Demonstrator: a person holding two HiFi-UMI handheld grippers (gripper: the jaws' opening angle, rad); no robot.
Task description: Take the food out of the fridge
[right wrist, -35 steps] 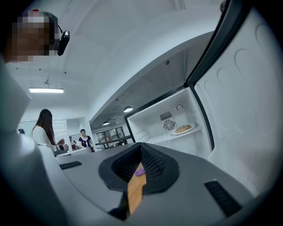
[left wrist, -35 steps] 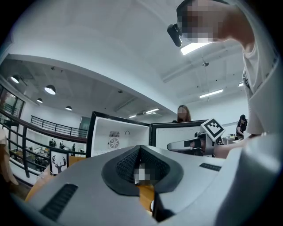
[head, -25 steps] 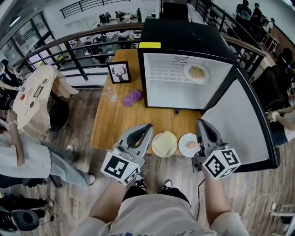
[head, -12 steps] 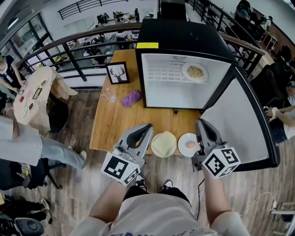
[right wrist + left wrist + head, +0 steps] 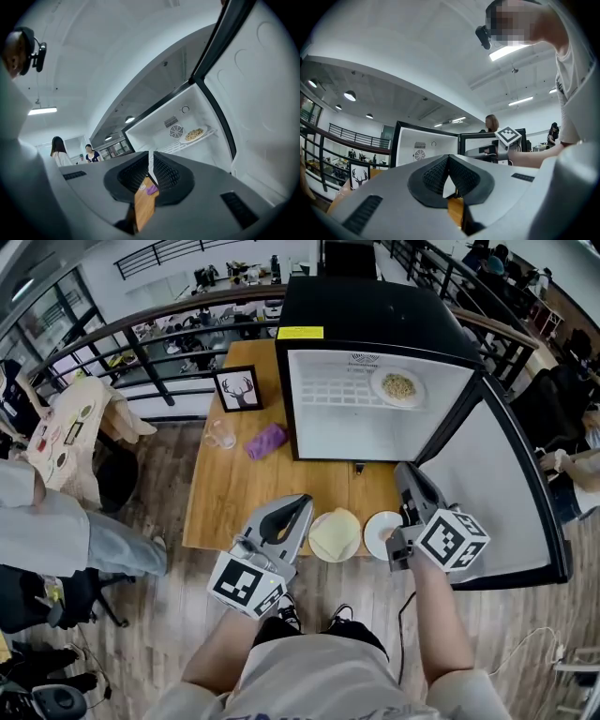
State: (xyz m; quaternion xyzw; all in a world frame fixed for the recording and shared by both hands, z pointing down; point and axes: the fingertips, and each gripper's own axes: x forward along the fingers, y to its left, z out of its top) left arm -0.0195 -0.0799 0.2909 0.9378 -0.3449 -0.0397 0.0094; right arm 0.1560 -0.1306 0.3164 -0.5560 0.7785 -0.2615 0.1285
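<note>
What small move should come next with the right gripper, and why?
Probably reach the right gripper forward toward the plate of food on the shelf in the open fridge, opening its fingers on the way. It's the only food inside, and those fingers are together and empty.

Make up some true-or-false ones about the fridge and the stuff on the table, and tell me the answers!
1. The fridge door is open. True.
2. The fridge has nothing inside. False: a plate of food sits on its shelf.
3. A plate with yellow food and a small white plate sit side by side near the front edge of the table. True.
4. The purple cloth is in the fridge. False: it lies on the table, left of the fridge.
5. The left gripper holds a plate. False: it is shut with nothing in it.
</note>
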